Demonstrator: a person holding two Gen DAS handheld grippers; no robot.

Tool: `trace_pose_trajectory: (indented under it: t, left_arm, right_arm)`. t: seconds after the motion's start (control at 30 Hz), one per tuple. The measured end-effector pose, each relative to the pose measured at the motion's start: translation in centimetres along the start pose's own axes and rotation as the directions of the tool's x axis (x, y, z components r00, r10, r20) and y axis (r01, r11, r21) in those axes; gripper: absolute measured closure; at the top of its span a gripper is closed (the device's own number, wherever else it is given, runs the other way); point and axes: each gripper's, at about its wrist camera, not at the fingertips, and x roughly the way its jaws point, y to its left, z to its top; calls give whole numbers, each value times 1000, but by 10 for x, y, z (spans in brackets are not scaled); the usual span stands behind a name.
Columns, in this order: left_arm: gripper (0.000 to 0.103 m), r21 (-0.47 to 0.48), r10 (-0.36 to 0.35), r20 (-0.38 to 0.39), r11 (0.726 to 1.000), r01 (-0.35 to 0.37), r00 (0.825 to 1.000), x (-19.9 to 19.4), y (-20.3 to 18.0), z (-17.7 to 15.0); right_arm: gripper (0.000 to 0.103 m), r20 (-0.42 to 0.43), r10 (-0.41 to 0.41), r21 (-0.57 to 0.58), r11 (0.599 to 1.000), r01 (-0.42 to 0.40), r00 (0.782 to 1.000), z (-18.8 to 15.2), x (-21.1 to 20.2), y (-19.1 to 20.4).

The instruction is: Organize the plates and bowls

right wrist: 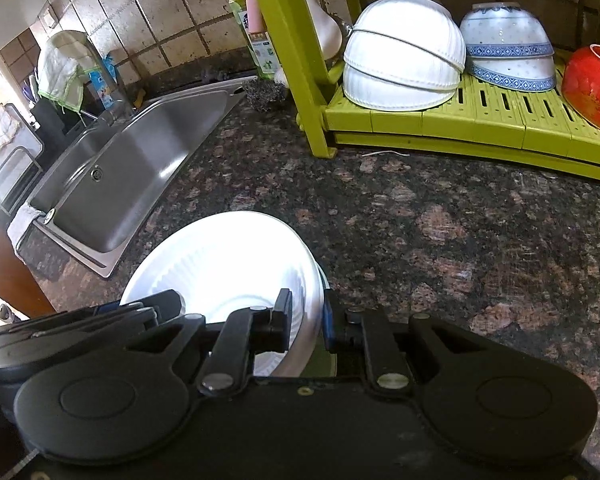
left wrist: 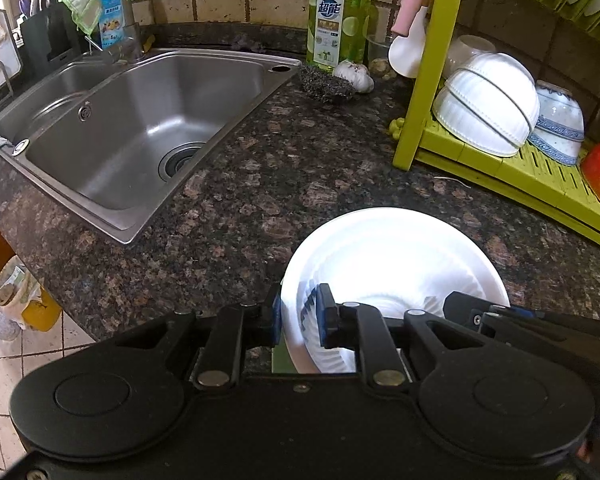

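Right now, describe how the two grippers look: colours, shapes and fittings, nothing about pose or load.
Both are alike. The left gripper has a wide matte black body with two round raised discs, and black linkage bars pinned with silver rivets. Its two fingers carry blue pads. The right gripper shows the same black body, discs, rivets and blue pads. No cables, markings or sleeves are visible.

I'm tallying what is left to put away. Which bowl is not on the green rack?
The white ribbed bowl over the counter, gripped at opposite rims by the left tool and right tool. The other white, blue-patterned and red bowls sit upturned on the rack.
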Motion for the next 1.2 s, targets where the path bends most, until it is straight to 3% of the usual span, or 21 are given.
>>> trace_pose_trajectory:
  t: [0.33, 0.47, 1.2]
  left_arm:
    - [72, -16, -18, 6, 1000, 18, 1000, -2, 2, 0]
    - [53, -27, -24, 28, 999, 25, 999, -5, 4, 0]
    - [53, -20, -22, 32, 1000, 22, 999, -7, 2, 1]
  right_arm:
    - [79, 5, 3, -1, 1000, -3, 1000, 0, -1, -1]
    - [74, 12, 6, 11, 1000, -6, 1000, 0, -1, -2]
    - [70, 8, -5, 0, 1000, 5, 1000, 0, 2, -1]
